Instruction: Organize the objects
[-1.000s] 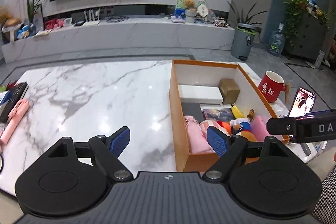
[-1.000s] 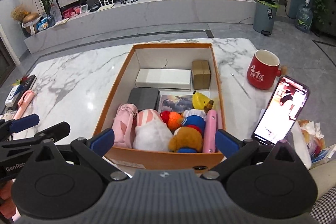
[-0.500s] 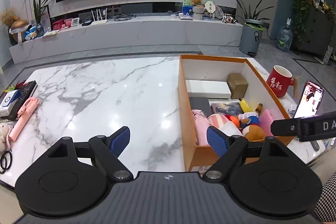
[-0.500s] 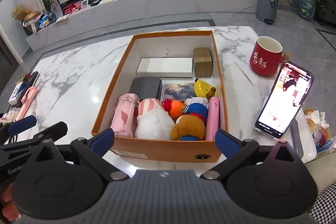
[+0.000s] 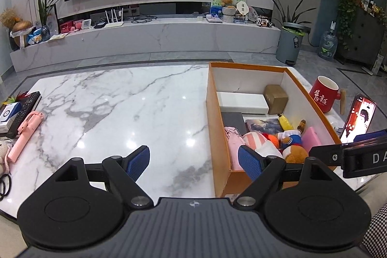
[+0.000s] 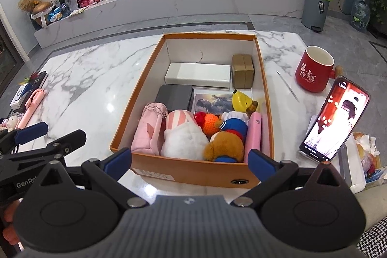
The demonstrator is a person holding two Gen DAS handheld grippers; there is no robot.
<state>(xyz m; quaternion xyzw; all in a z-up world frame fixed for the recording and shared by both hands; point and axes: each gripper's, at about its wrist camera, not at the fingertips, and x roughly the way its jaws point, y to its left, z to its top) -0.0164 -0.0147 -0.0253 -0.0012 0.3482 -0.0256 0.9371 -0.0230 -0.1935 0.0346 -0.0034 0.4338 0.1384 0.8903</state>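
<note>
On a white marble table (image 5: pixel 125 100) in a living room, an open orange cardboard box with a white lining (image 6: pixel 265 98) sits toward the right, packed with small things. Along its far wall lie a long white rectangular box (image 6: pixel 197 75) and, to the right and touching it, a small brown cardboard box (image 6: pixel 242 71). Nearer sit a dark grey flat case (image 6: pixel 174 96) and a picture card (image 6: pixel 211 102), with a yellow banana-shaped toy (image 6: pixel 240 100) at the card's right. The near end is crowded: a pink fabric pouch (image 6: pixel 147 132) at the left, a pink-and-white striped plush (image 6: pixel 182 134) beside it, an orange knitted ball (image 6: pixel 211 126), a brown plush bear in blue (image 6: pixel 228 142), and a pink flat case (image 6: pixel 254 132) standing against the right wall.

The right gripper (image 6: pixel 189 157) hangs at the near edge of the box, its blue-padded fingers (image 6: pixel 119 158) spread wide and empty. The left gripper (image 5: pixel 193 158) is held over the table at the box's left wall, likewise spread wide with nothing between its pads (image 5: pixel 139 161).

Outside the box, to its right, stand a red mug with white lettering (image 6: pixel 314 71) and a propped smartphone with a lit screen (image 6: pixel 335 120). At the table's far left edge lie a pink selfie stick (image 5: pixel 25 134) and a black remote control (image 5: pixel 26 103).
</note>
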